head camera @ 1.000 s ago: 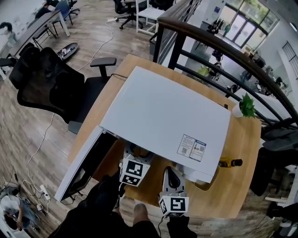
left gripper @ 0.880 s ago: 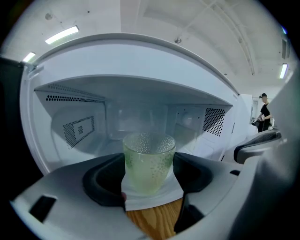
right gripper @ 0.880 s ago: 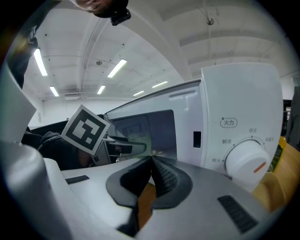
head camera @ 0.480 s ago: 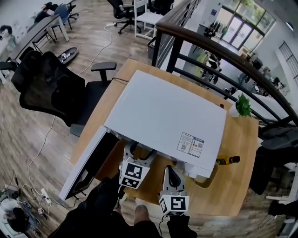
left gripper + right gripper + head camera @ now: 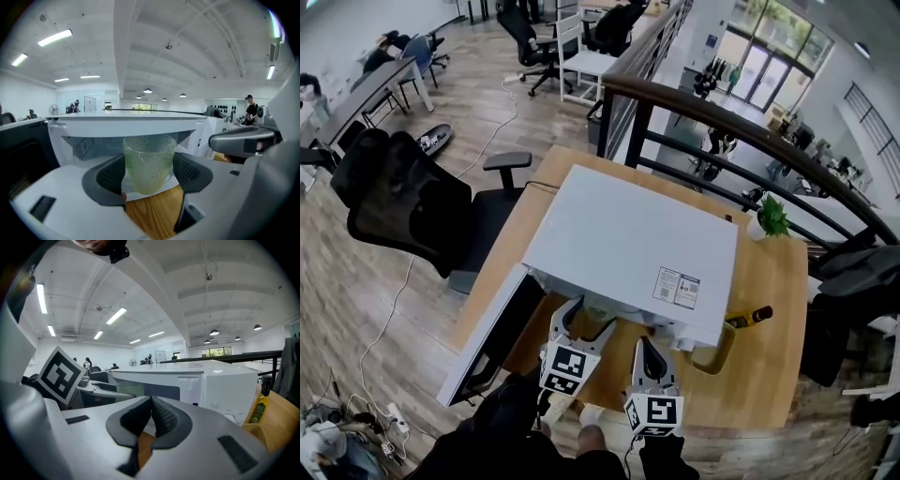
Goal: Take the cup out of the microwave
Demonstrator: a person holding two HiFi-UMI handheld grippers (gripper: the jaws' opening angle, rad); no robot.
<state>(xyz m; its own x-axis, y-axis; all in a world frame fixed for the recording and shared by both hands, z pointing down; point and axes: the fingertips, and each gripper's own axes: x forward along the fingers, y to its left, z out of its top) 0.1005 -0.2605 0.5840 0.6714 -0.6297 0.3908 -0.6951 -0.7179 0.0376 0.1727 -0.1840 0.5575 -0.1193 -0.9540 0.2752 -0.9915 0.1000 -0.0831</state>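
We see a translucent, dimpled greenish cup [image 5: 149, 161], rough matt black pads [image 5: 190, 173] at its three and nine o'clock, a smooth white microwave [image 5: 637, 239] casing and a wood-grain table [image 5: 773, 361].

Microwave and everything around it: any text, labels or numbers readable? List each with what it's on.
Nothing legible.
Sticker on the microwave top: too small to read.
Print beside the dial: blurred.
Marker cubes: square patterns, no words.
Cup: dotted texture, no print.
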